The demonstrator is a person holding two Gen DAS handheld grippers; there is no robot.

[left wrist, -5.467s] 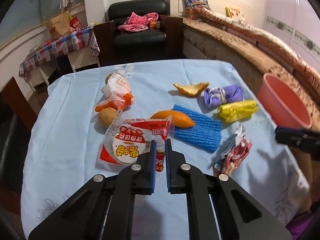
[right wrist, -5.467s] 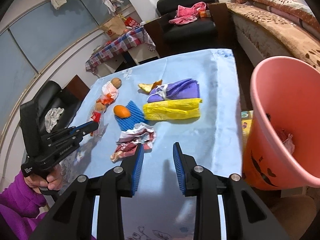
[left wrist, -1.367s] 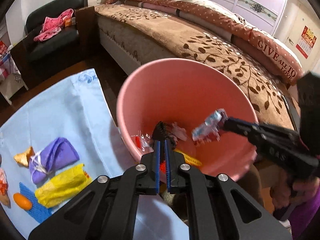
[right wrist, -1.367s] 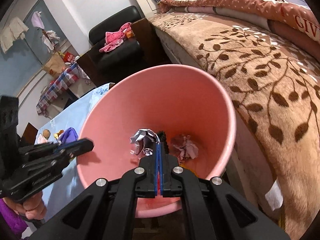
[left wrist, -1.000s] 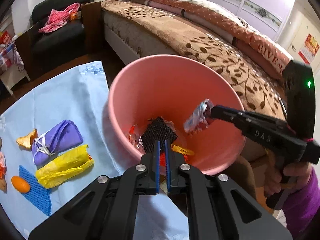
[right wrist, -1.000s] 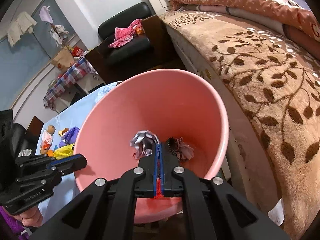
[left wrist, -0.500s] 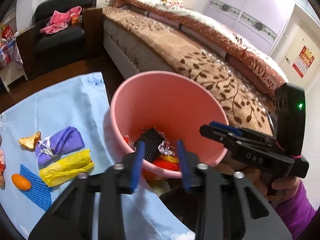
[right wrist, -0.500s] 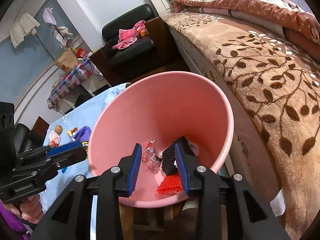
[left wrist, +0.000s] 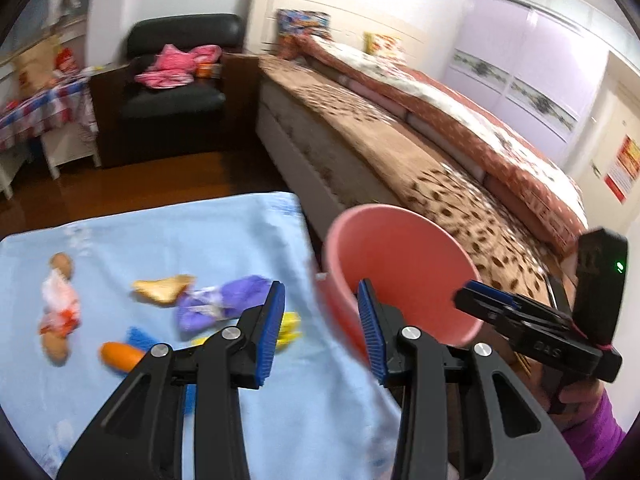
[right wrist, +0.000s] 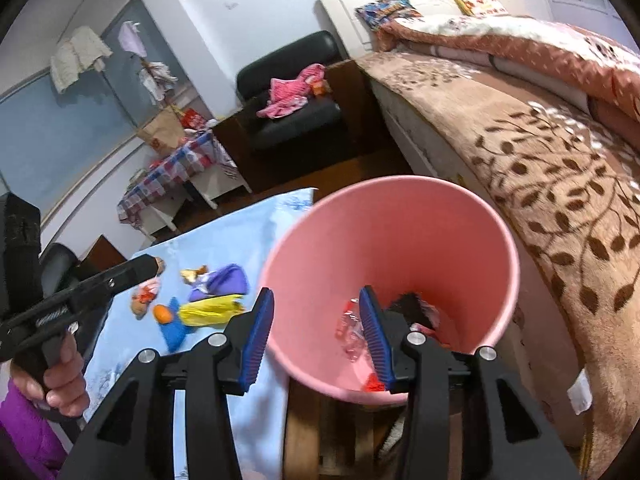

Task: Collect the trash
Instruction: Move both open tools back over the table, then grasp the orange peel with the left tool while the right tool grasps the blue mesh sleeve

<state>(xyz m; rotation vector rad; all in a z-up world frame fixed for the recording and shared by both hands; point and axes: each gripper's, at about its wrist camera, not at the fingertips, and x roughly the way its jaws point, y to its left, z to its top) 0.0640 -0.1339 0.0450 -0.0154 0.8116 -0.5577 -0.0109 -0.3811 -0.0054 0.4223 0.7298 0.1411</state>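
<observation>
Faint letters on the right gripper (left wrist: 492, 300) read roughly "DAS". Only the right wrist view looks into the pink bucket (right wrist: 400, 216), showing wrappers (right wrist: 352, 332) at its bottom. Both the right and left gripper (left wrist: 320, 328) have just been opening (nothing between them). More trash lies on the blue-clothed worktop (left wrist: 160, 232) beside the bed (right wrist: 540, 152).

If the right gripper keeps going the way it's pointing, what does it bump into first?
Probably the pink bucket: the open right gripper straddles its near rim and aims down inside, toward the wrappers at the bottom. Depth is hard to judge.
</observation>
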